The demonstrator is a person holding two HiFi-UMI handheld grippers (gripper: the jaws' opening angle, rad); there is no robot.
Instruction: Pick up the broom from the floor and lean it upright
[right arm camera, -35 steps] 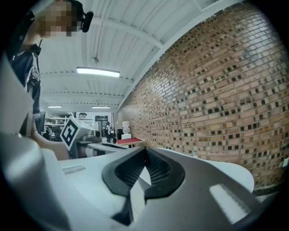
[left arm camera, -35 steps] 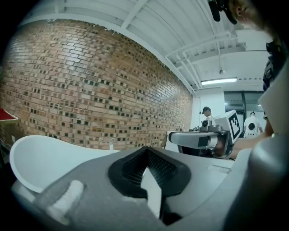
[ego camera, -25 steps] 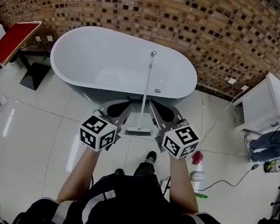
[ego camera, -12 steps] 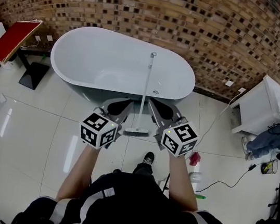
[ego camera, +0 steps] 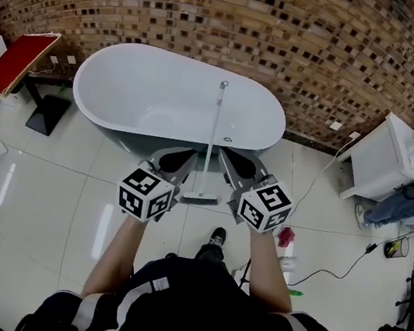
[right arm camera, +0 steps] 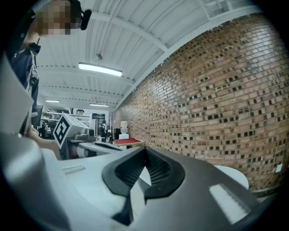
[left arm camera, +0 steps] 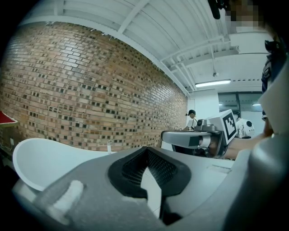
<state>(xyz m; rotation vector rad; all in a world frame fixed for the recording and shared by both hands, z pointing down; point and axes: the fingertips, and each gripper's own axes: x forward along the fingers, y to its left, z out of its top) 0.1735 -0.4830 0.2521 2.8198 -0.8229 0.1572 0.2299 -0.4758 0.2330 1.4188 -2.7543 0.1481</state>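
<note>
— Where is the broom?
— The pale long-handled broom (ego camera: pixel 211 138) stands upright against the near side of the white oval bathtub (ego camera: pixel 149 89).
— Your grippers?
— My left gripper (ego camera: pixel 179 161) and right gripper (ego camera: pixel 231 164) flank it in front of the tub, both pressed together, holding nothing.

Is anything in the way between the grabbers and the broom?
Nothing visible is. The broom stands between the left gripper and the right gripper, head on the floor, handle up against the bathtub. Both grippers are shut and empty, with only bare space between them and it.
</note>
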